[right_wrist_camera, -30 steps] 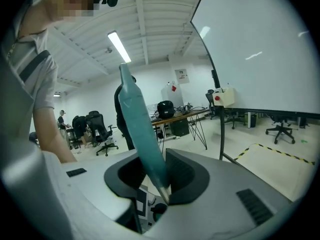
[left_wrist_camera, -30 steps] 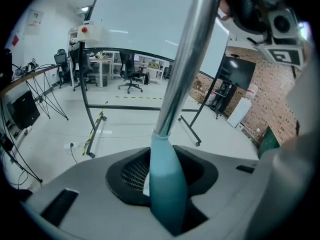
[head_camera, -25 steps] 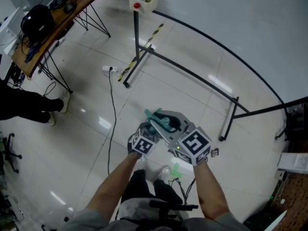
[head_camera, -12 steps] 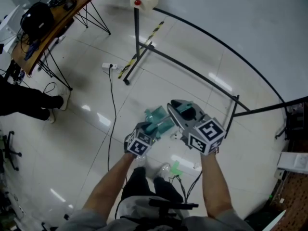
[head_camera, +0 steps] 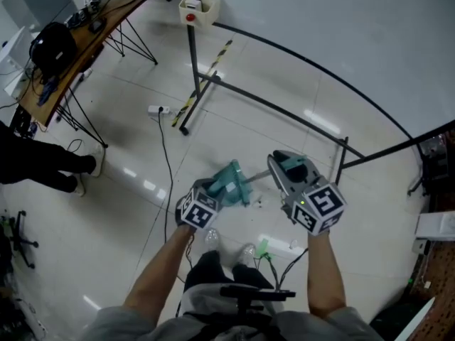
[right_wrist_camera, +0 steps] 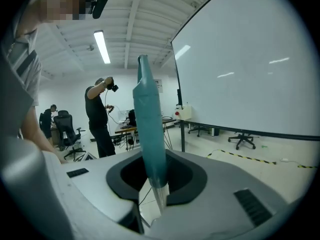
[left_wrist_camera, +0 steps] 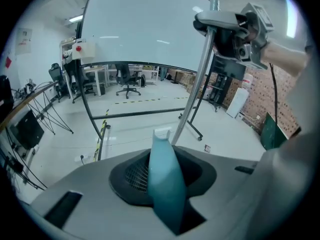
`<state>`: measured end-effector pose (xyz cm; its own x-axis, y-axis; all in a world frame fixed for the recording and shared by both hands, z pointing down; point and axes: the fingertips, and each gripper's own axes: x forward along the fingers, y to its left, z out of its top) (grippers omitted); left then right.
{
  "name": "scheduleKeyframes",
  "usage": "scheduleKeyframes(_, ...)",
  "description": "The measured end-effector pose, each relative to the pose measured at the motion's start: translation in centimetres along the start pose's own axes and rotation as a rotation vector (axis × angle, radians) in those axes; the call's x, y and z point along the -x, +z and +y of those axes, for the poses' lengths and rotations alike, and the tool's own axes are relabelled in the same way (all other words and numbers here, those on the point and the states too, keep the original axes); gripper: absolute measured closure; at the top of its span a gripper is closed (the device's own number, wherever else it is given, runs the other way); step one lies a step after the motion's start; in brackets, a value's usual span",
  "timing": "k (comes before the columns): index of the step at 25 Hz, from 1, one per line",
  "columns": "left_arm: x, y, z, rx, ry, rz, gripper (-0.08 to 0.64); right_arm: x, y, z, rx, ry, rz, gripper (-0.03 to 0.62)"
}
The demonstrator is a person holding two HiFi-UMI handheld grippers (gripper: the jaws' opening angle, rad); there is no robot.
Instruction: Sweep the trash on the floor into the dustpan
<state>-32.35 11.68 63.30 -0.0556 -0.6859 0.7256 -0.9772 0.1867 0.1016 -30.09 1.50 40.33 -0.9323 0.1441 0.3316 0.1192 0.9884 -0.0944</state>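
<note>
My right gripper (head_camera: 286, 166) is shut on the broom's teal grip (right_wrist_camera: 148, 124), just where the bare metal pole (left_wrist_camera: 198, 79) begins; its jaws have just been closing on it. The pole (head_camera: 260, 175) runs down and left towards my left gripper (head_camera: 217, 190). That gripper is shut on a broad teal handle (left_wrist_camera: 164, 179), which looks like the dustpan's (head_camera: 232, 181). The broom's lower end is hidden behind this teal piece. Both tools hang above the tiled floor. A small scrap (left_wrist_camera: 206, 148) lies on the tiles.
A black metal frame (head_camera: 270, 105) stands on the floor ahead, with a box with a red button (head_camera: 196, 7) on its post. A power strip (head_camera: 158, 109) and its cable lie to the left. A desk (head_camera: 78, 41) and a person's legs (head_camera: 43, 163) are at far left.
My right gripper has swung away to the right with the broom grip, so the grippers now stand apart with the pole between them. My left gripper has shifted a little left.
</note>
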Motion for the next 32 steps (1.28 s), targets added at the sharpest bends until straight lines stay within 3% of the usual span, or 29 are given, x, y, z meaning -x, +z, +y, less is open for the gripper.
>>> scheduleKeyframes(5, 3.7, 3.0, -0.8, -0.111, 0.025, -0.012, 0.456, 3.7, 1.8, -0.2, 0.022, -0.072, -0.044, 0.532)
scheduleKeyframes(9, 5.6, 5.7, -1.9, -0.14, 0.018, -0.044, 0.456, 6.5, 2.6, -1.0, -0.002, -0.136, -0.078, 0.534)
scheduleKeyframes(20, 7.4, 10.1, -4.9, -0.288, 0.001, -0.078, 0.459, 10.7, 3.2, 0.8, 0.026, -0.177, -0.113, 0.541)
scheduleKeyframes(32, 7.3, 11.0, -6.5, -0.324, -0.021, -0.083, 0.459, 12.9, 2.9, 1.3, 0.018, -0.206, -0.126, 0.543)
